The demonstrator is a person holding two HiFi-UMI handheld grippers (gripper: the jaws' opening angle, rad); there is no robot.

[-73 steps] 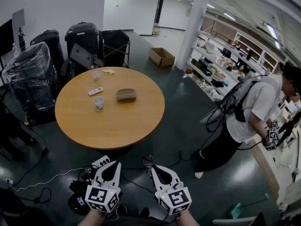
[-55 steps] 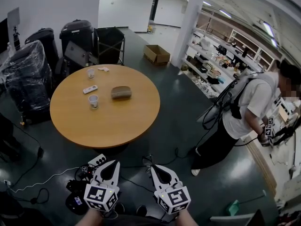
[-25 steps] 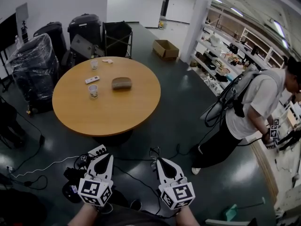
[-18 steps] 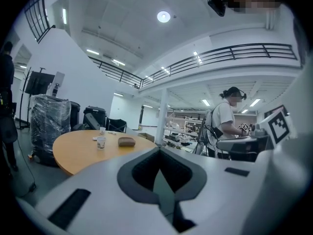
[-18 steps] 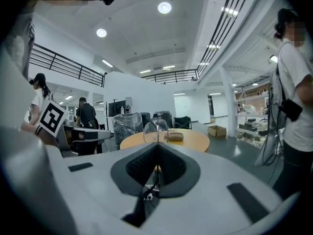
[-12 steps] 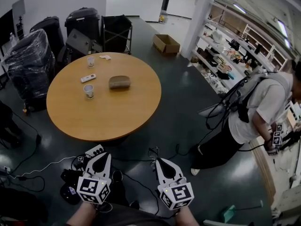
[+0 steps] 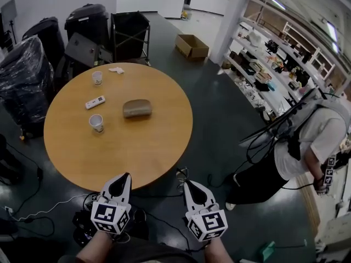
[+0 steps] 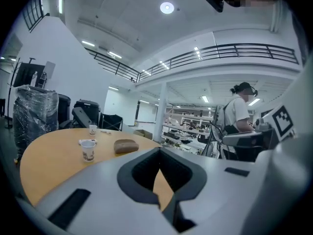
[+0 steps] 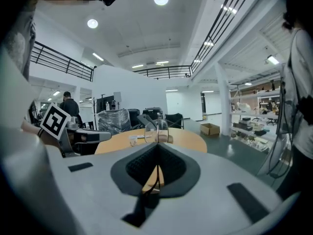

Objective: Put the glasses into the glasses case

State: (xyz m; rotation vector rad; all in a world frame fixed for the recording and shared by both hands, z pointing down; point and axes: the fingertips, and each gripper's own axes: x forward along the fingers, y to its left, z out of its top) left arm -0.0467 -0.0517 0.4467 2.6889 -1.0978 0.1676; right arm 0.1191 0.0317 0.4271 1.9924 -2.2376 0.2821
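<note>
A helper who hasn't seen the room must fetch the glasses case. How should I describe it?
Find the round wooden table. In the head view, the glasses case lies near its middle, just right of the white remote and the nearer paper cup. It is the only brown, loaf-shaped thing there; everything around it is small and white.

Ahead of both grippers the near half of the round table (image 7: 129, 160) lies bare, open to a reach. Farther on, ahead-left of the left gripper (image 7: 124, 176), a paper cup (image 7: 96, 123) and a remote (image 7: 95, 102) stand in the way; the glasses case (image 7: 137, 108) lies straight beyond. A person (image 7: 312, 141) stands well right of the right gripper (image 7: 187, 183), which pinches the glasses (image 9: 157, 130).
</note>
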